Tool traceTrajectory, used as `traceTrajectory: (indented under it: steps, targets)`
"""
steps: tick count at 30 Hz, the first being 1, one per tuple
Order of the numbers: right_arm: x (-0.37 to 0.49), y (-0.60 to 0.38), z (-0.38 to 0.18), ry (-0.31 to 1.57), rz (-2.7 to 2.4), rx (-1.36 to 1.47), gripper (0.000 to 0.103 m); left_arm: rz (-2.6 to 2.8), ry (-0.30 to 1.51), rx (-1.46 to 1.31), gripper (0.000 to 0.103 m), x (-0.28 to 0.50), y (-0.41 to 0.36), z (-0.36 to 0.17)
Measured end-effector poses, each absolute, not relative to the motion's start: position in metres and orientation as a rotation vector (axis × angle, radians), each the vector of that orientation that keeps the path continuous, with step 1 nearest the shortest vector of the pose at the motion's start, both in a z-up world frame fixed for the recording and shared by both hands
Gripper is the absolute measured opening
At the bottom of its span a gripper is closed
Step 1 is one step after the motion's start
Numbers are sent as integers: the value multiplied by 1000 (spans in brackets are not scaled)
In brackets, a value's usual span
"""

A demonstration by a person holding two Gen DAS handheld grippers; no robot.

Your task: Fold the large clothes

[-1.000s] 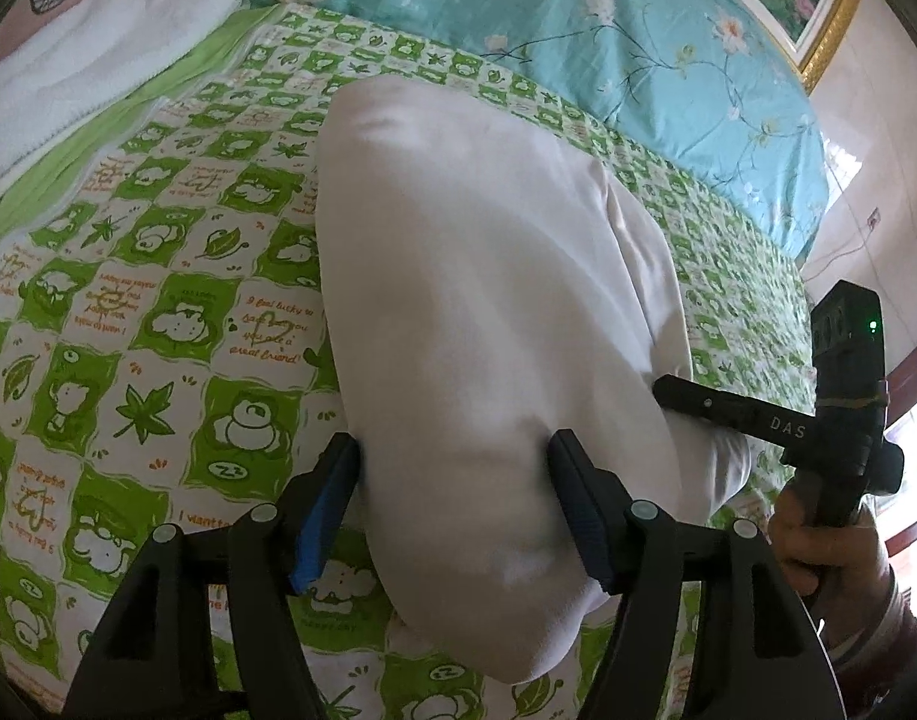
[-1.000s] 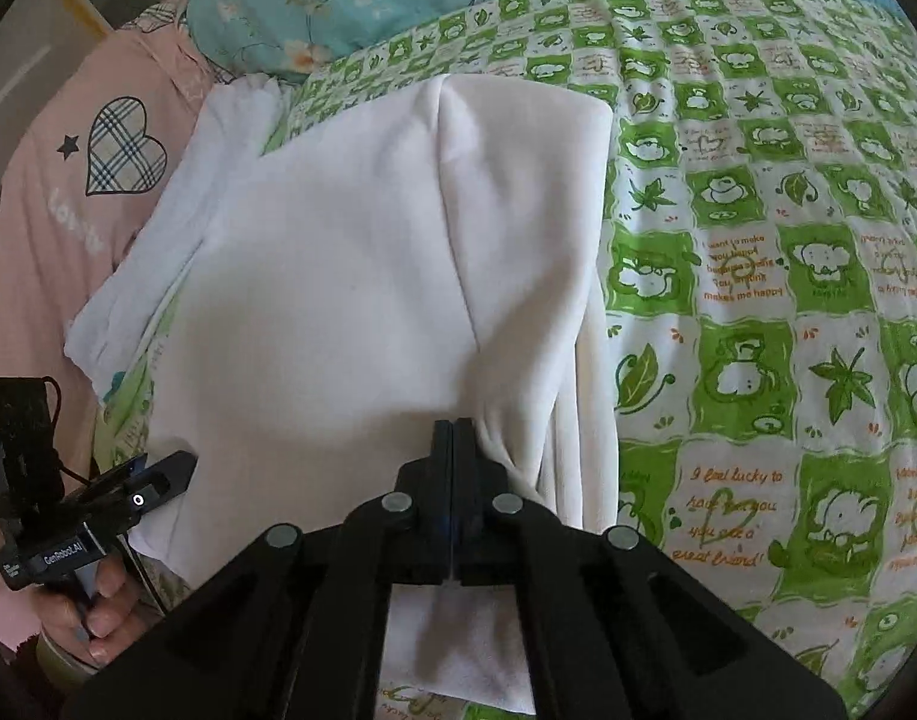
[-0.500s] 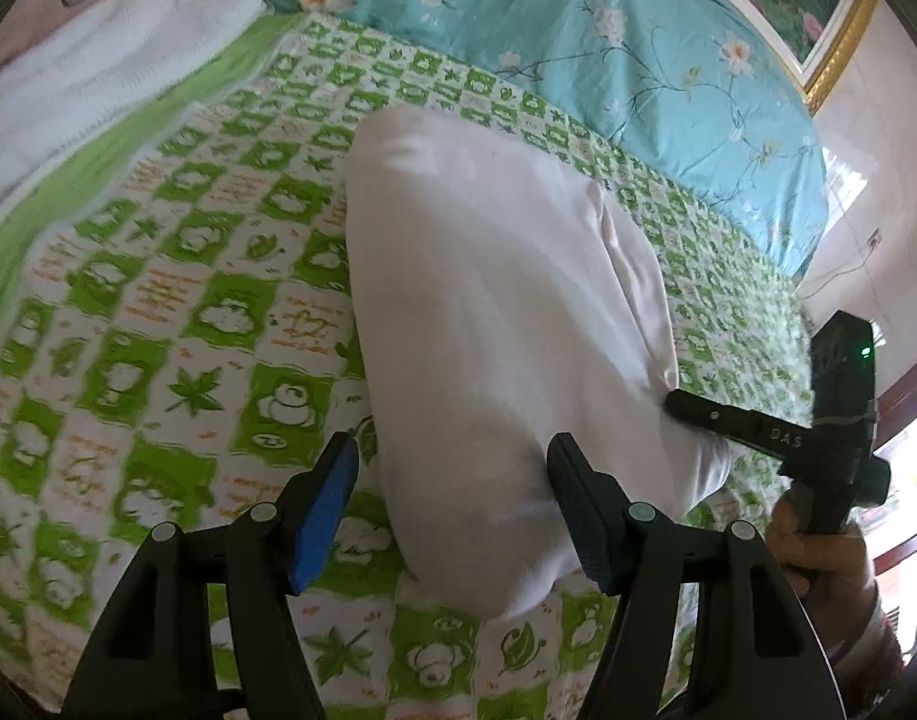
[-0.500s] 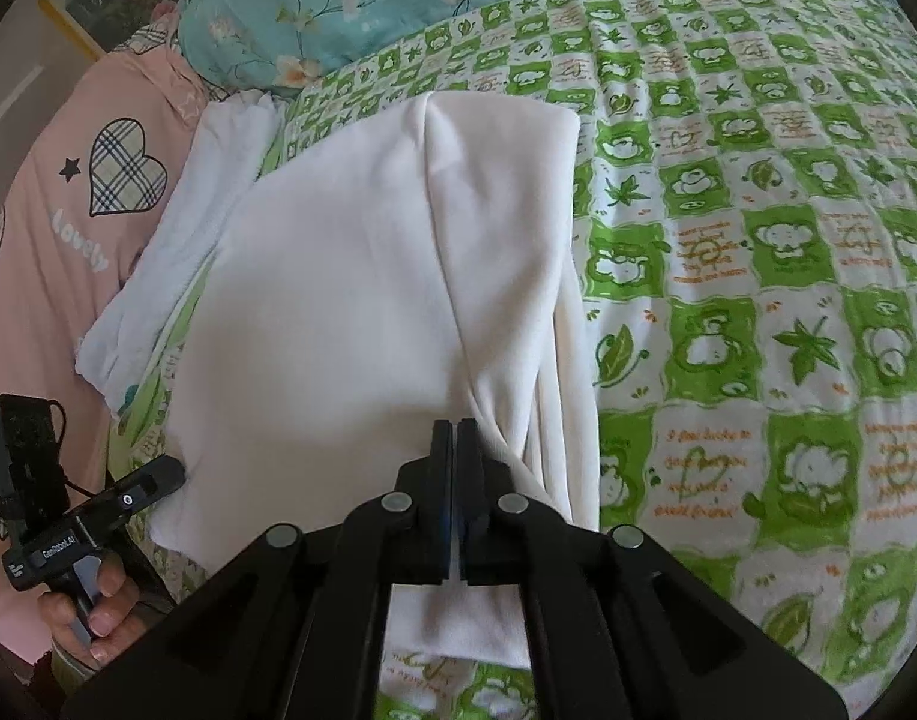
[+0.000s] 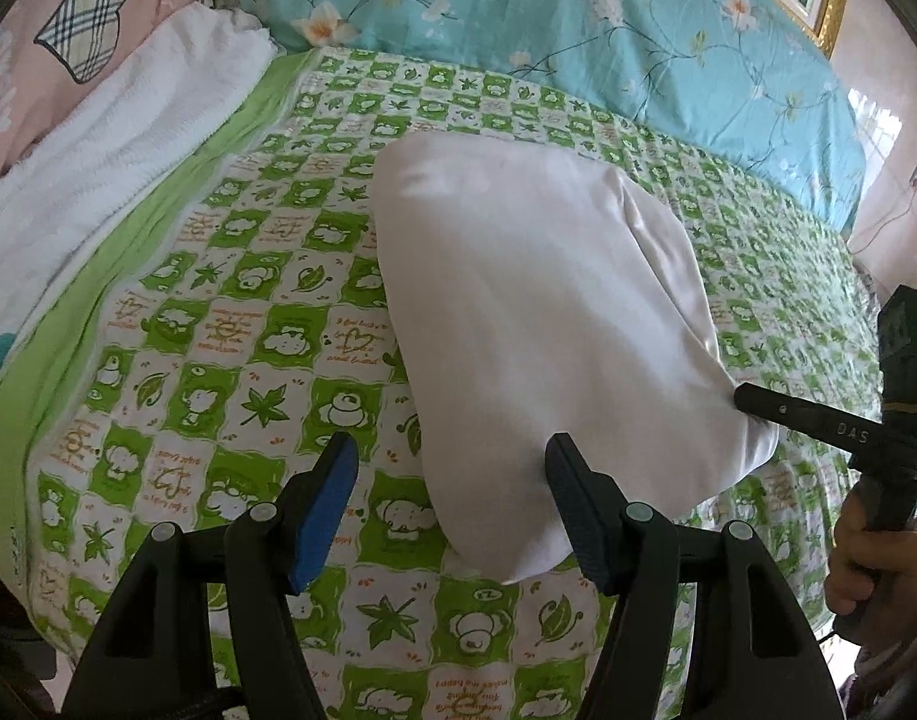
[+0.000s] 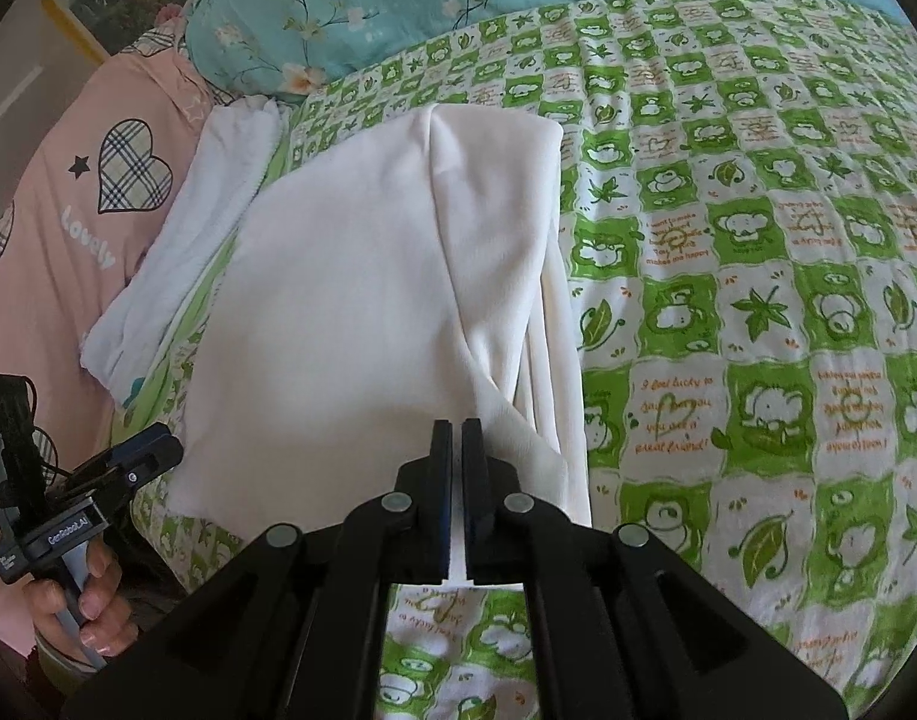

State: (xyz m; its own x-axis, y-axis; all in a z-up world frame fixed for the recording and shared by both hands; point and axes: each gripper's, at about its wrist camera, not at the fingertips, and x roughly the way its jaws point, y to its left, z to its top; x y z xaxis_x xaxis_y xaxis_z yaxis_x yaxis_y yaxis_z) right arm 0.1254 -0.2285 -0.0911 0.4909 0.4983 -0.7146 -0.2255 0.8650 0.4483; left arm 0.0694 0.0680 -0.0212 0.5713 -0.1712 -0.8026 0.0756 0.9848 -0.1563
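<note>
Right wrist: garment edge pinched in right tool.

Plain white folded cloth garment, no print. Beneath it, bed sheet checked in green and white squares with cartoon animals, leaves and orange lettering. Beyond the garment: turquoise quilt with pale flowers on dark stems. To its side: white textured towel, then pink fabric bearing plaid heart, black star.
</note>
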Motion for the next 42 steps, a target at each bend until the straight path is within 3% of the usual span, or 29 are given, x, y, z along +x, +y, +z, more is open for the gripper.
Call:
traceTrajectory:
  steps: [11,13,15,17,30,31,32,33,42]
  targets:
    - [112,-229,-87,960,431,326,6,-135,948,-102,67,63,71,-16]
    - [111,-229,-86,958,429,330,15,-134,945,-98,67,62,70,-14]
    - [109,-228,-85,950,428,336,33,-138,944,-100,69,63,71,-14]
    - [111,-227,-82,935,433,331,34,-142,942,-109,70,67,73,-14]
    - [210,-240,-97,945,335,379,34,-151,974,-181,71,116,77,-33]
    - [215,-238,-100,953,342,383,31,-177,989,-186,71,121,75,-39]
    - [220,-234,-102,961,357,377,10,-188,994,-187,70,122,73,-40]
    - [221,-232,-101,955,349,365,5,-204,993,-183,69,125,70,-41]
    - [222,-229,-104,954,318,307,7,-214,1002,-164,68,134,51,-47]
